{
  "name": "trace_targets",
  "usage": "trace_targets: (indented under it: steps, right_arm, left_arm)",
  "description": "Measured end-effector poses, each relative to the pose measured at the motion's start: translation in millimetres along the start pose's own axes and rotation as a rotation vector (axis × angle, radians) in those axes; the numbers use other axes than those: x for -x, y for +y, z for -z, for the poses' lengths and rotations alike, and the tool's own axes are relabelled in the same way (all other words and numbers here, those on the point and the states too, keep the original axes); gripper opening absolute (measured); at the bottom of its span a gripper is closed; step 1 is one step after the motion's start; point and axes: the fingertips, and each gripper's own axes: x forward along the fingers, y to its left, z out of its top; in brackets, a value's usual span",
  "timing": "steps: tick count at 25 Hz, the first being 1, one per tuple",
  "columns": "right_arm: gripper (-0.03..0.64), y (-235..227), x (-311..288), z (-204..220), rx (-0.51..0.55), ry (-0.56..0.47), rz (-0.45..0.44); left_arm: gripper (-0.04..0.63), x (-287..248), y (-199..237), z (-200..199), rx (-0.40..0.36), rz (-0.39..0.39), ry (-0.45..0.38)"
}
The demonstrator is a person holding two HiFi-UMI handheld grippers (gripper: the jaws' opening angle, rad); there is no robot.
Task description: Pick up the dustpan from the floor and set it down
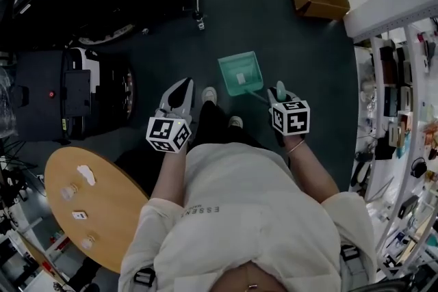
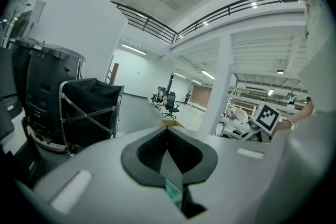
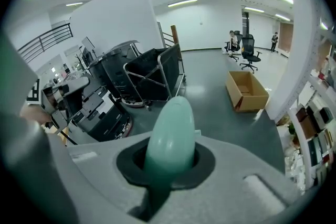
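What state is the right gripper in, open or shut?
Shut on the dustpan: the right gripper has its jaws pressed against the teal handle in its own view.

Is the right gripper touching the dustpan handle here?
Touching. The right gripper has its jaws closed against both sides of the teal dustpan handle, with no gap, as the right gripper view plainly shows.

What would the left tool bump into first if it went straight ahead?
Most likely the cardboard box, peeking just past the left tool's shut tips. Nothing nearer shows in its view, though depth is unclear.
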Motion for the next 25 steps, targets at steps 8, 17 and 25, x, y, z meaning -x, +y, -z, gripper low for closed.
trace_targets:
  steps: [8, 17, 25]
  right_arm:
    - [0.002, -7.4, 13.1, 34.3, 0.004, 0.026, -0.002]
    - [0.002, -6.9, -11.4, 30.4, 0.015, 0.055, 0.008]
    - [0.002, -7.3, -60.3, -7.1, 0.009, 0.097, 0.019]
  left_arm:
    - [0.008, 16.5, -13.2, 7.8, 0.033, -0.025, -0.026]
    - [0.008, 13.0, 8.0, 18.5, 0.082, -0.044, -0.008]
    - [0.008, -23.4, 52.8, 20.8, 0.086, -0.061, 0.054]
